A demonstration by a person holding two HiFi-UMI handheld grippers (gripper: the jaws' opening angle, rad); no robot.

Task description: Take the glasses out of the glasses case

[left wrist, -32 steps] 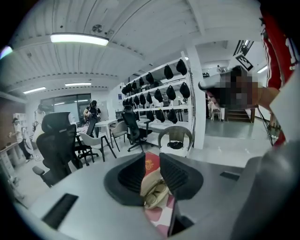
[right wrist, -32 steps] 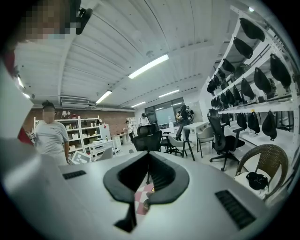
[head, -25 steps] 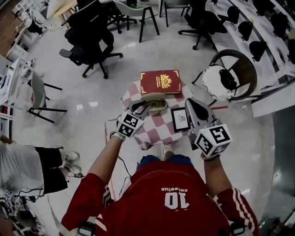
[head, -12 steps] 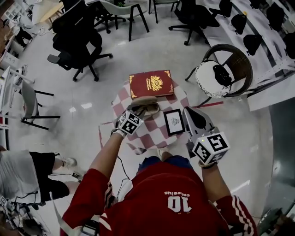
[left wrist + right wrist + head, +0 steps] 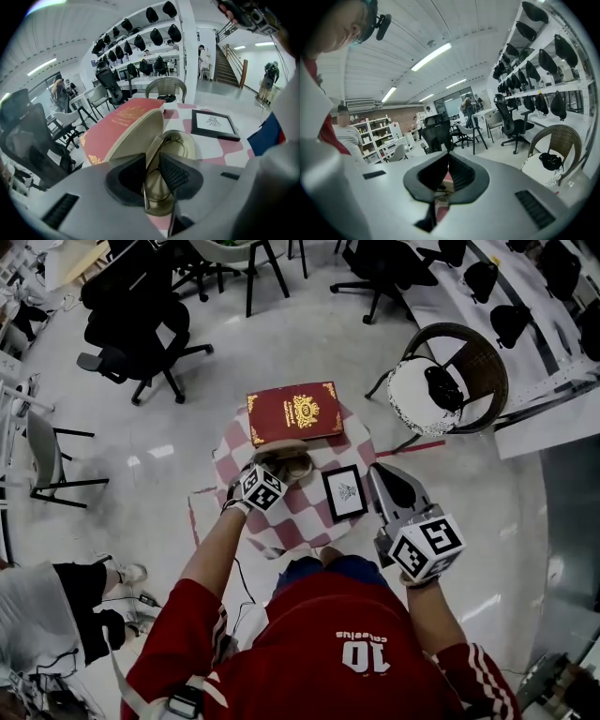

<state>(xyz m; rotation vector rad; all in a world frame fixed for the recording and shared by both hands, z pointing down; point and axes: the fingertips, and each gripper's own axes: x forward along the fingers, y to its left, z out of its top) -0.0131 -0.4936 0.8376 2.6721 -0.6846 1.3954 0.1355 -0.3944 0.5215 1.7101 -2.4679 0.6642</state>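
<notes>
Lifting is called for next: glasses (image 5: 161, 145) in the case (image 5: 136, 133) are clamped by left gripper (image 5: 151, 161); right gripper (image 5: 447, 164) is closed, empty.

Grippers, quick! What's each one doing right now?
Left gripper: closed on the glasses.
Right gripper: closed, holding nothing.
</notes>
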